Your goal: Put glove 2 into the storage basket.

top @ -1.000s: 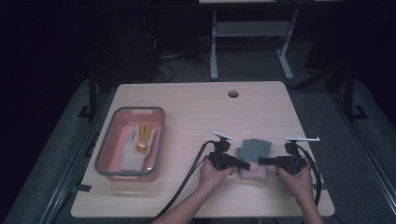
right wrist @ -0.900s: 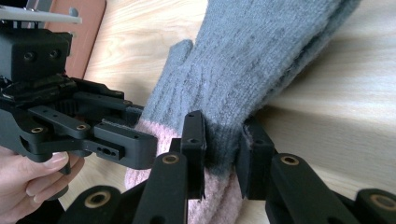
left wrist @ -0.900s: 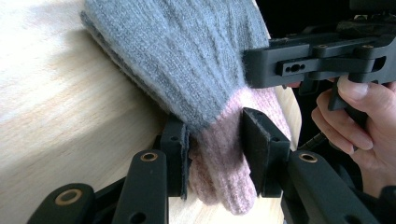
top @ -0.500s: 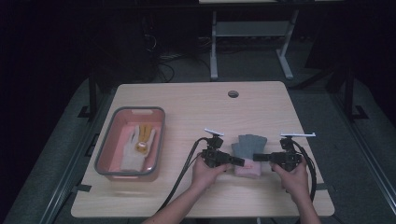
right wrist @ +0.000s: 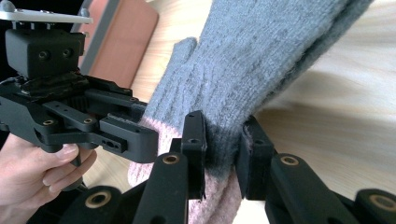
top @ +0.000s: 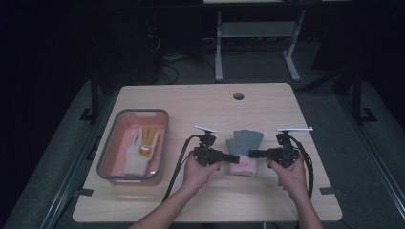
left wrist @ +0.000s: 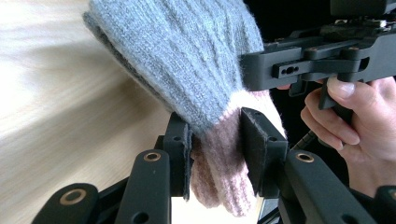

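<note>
While both grippers pinch one glove at its cuff, the parts run from largest to smallest:

Table (top: 157, 102): one pale wooden top across the middle of the high view, with one round hole (top: 238, 96) near its far edge.

Tray (top: 108, 148): one grey-rimmed pink tray at centre left of the high view; inside lie one whitish glove (top: 135, 161) and one yellow-fingered glove (top: 148, 138), as far as the view allows.

Grey glove (top: 244, 141): one knitted glove with a pink cuff (top: 242, 166), right of centre in the high view, between the two grippers; its fingers point toward the top of the frame. In both gripper views the cuff end looks raised off the wood.

Left gripper (left wrist: 215, 154): one, at the bottom of the left gripper view; jaws pressed onto the glove where grey meets pink.

Right gripper (right wrist: 223, 156): one, at the bottom of the right gripper view; jaws clamped on the same cuff band from the opposite edge.

Hands: two, a left hand (top: 198, 171) and a right hand (top: 289, 172), entering from the bottom of the high view.

Step in hand (judged): lifting the glove by its cuff, probably toward the tray.

Doing it well (judged): keep both pinches firm and level, raise both sides together so the knit neither stretches nor slips, and let the fingers clear the table before carrying left.
</note>
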